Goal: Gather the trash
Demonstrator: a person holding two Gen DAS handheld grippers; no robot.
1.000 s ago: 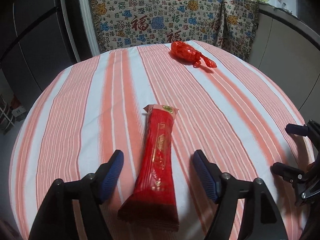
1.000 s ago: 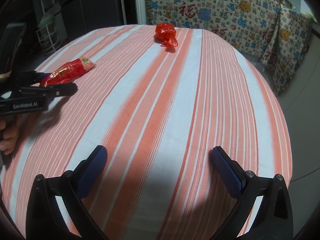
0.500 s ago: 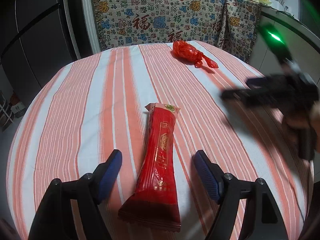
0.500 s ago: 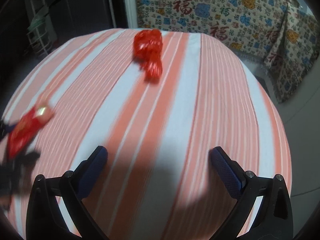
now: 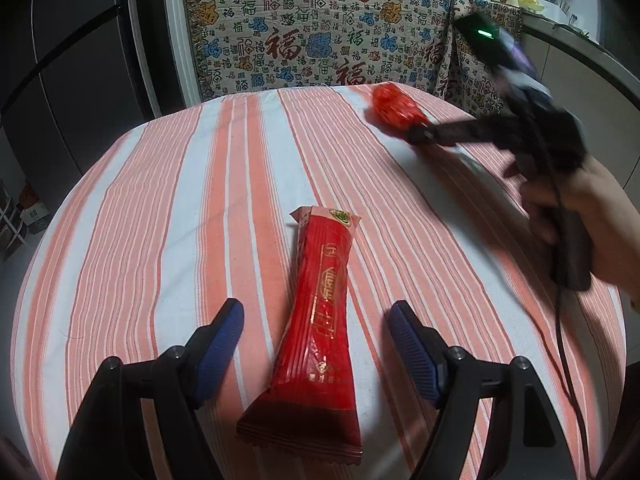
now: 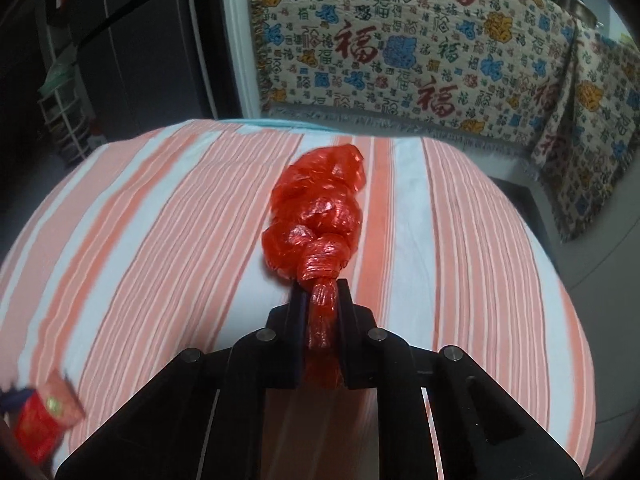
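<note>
My left tool point(image 5: 316, 340) hangs released, its blue pads either side of the long red foil snack wrapper point(image 5: 316, 328) lying flat on the striped worktop point(image 5: 160, 220), touching neither. Farther off, my right tool point(image 6: 323, 300) has just snapped closed on the twisted tail of the knotted red plastic bag point(image 6: 320, 216), which rests on the cloth. That piece looks secured; the wrapper is not yet grasped.

A knotted red plastic bag point(image 6: 320, 216), crumpled and glossy, lies toward the far side of the striped surface point(image 5: 160, 208), its twisted tail pinched between the pads of the right claw point(image 6: 323, 312). A long red snack wrapper point(image 5: 320, 320) with gold print lies flat and lengthwise nearer, sealed ends crimped.
</note>
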